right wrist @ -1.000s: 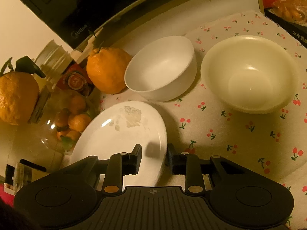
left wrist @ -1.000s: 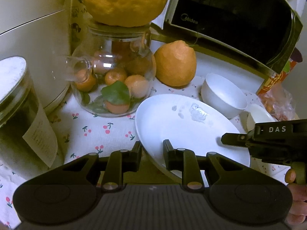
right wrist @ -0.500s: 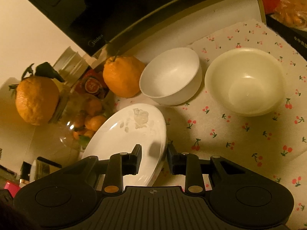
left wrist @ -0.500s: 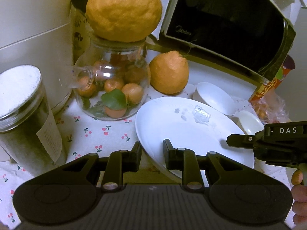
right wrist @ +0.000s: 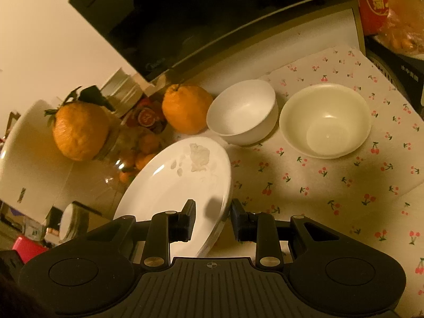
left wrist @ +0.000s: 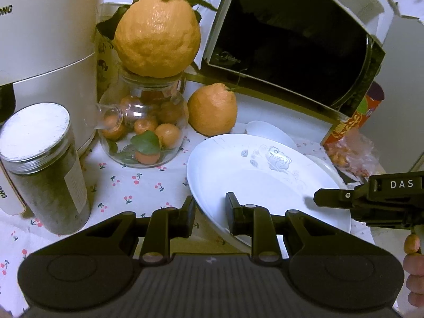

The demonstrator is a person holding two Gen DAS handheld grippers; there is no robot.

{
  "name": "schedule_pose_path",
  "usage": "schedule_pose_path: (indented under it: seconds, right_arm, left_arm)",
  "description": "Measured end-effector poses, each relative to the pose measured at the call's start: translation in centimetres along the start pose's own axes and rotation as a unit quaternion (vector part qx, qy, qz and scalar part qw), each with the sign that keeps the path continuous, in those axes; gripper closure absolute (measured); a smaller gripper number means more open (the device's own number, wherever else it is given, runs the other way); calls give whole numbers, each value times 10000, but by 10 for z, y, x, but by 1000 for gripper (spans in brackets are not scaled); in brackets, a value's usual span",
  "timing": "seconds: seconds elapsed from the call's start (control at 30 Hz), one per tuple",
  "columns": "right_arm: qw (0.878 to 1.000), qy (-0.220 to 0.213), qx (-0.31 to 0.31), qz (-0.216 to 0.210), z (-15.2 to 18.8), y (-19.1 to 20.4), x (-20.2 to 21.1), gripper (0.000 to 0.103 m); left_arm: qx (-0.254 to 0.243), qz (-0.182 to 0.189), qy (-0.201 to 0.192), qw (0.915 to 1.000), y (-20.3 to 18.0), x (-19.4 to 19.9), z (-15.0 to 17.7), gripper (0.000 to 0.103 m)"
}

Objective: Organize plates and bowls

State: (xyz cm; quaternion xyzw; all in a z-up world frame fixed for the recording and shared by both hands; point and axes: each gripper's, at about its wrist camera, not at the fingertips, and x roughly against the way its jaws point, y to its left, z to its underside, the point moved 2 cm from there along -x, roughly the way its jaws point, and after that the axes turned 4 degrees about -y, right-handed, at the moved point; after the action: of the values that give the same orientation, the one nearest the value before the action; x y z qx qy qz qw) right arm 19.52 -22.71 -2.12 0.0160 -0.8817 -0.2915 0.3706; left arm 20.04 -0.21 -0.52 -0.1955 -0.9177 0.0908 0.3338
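Note:
A white plate (left wrist: 259, 175) with a faint rose print hangs tilted above the cherry-print cloth. My left gripper (left wrist: 210, 212) is shut on its near rim. My right gripper (right wrist: 213, 216) is shut on the opposite rim of the same plate (right wrist: 172, 185), and its black finger (left wrist: 334, 197) shows at the right of the left wrist view. Beyond the plate two bowls stand on the cloth: a white bowl (right wrist: 242, 111) and a cream bowl (right wrist: 326, 120). In the left wrist view the plate hides most of the white bowl (left wrist: 270, 129).
A glass jar of small oranges (left wrist: 144, 129) carries a big citrus (left wrist: 157, 33); another citrus (left wrist: 213, 108) lies beside it. A lidded canister (left wrist: 43, 167) and white appliance (left wrist: 45, 34) stand left, a microwave (left wrist: 294, 39) behind, snack bags (left wrist: 349, 143) right.
Both grippers have risen and drawn back with the plate held between them. The plate now hangs higher above the cloth and covers more of the white bowl in the left wrist view.

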Motion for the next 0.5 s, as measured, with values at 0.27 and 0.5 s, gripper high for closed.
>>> schedule_pose_path:
  seconds: [0.27,0.5]
  right_arm:
    - [10000,19,-27,-89,9,0,23,75]
    - [9999,61,80,-131,19,2,40,75]
  left_arm:
    - [13,136,5,9999,-4,14,5,81]
    - [-4,261,42,9996,-8,27,11,81]
